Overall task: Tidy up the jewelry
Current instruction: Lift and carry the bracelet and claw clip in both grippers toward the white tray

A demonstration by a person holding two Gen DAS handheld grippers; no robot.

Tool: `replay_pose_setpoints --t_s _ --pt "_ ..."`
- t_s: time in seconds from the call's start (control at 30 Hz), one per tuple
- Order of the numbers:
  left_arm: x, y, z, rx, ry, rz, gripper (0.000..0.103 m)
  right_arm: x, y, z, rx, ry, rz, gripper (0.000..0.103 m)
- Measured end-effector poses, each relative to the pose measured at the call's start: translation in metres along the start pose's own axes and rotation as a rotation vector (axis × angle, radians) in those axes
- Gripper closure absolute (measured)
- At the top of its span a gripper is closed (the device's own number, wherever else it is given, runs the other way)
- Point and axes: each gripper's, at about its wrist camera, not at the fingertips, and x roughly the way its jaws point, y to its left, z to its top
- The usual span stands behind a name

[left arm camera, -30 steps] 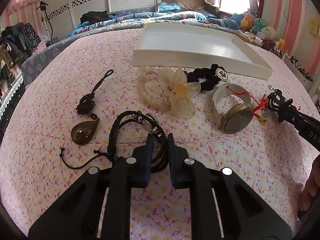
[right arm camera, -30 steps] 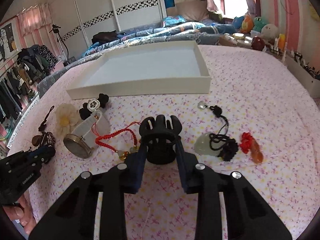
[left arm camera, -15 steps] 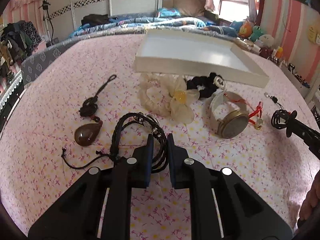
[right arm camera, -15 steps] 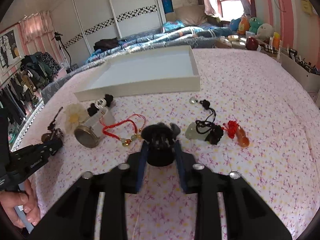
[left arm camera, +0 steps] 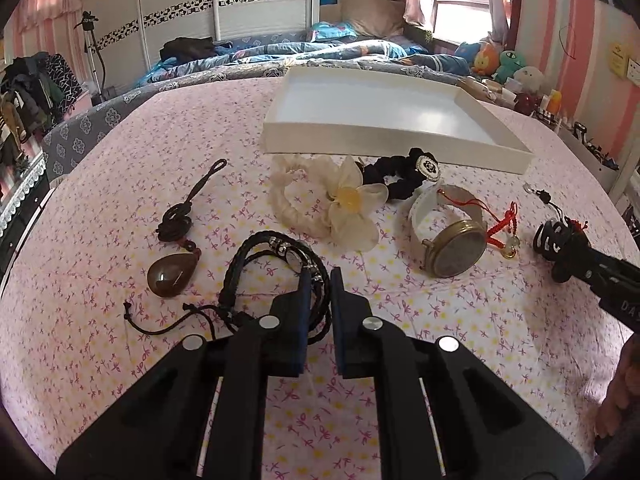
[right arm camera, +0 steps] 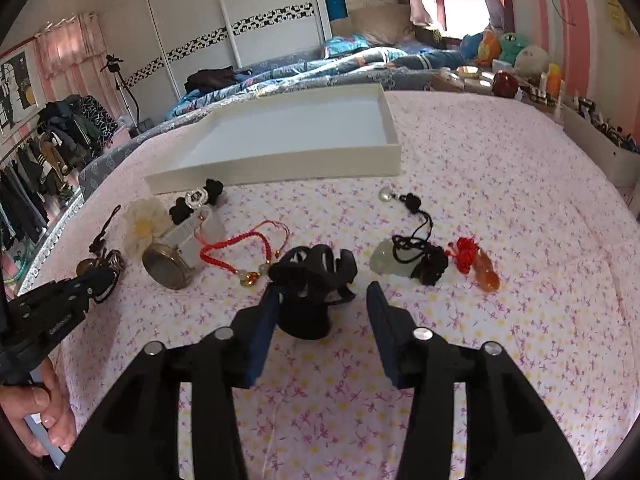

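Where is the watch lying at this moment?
In the right wrist view the watch lies on the bedspread at the left, between the cream flower and the red cord bracelet, in front of the white tray.

1 tray (left arm camera: 400,144), 1 watch (left arm camera: 452,254), 2 scrunchies (left arm camera: 320,200), 3 pendants (left arm camera: 168,276), 2 bracelets (left arm camera: 276,276), 1 claw clip (right arm camera: 314,276).

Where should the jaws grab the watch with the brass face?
Probably the pale strap, not the round brass watch case. The strap stands up in a loop behind the tilted face, thin enough to pinch across, coming from above. The red cord bracelet lies draped against it, so stay on the far side.
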Motion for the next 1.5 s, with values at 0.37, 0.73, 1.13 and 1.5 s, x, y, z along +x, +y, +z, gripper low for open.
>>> replay_pose_setpoints --t_s 0.37,0.73,1.13,1.5 --pt "0.001 0.002 0.000 -0.008 -0.002 -0.010 0.097 0.016 0.003 0.003 0.008 0.047 0.044 0.059" --pt "-0.021 0.002 0.016 -0.007 -0.049 -0.024 0.100 -0.024 0.000 0.019 0.005 -0.084 0.056 0.058" --pt "-0.059 -0.001 0.059 0.030 -0.169 -0.077 0.102 -0.050 0.002 0.045 -0.031 -0.173 0.054 0.058" --pt "-0.076 0.015 0.121 0.051 -0.232 -0.116 0.103 -0.065 0.000 0.089 -0.058 -0.276 0.048 0.058"
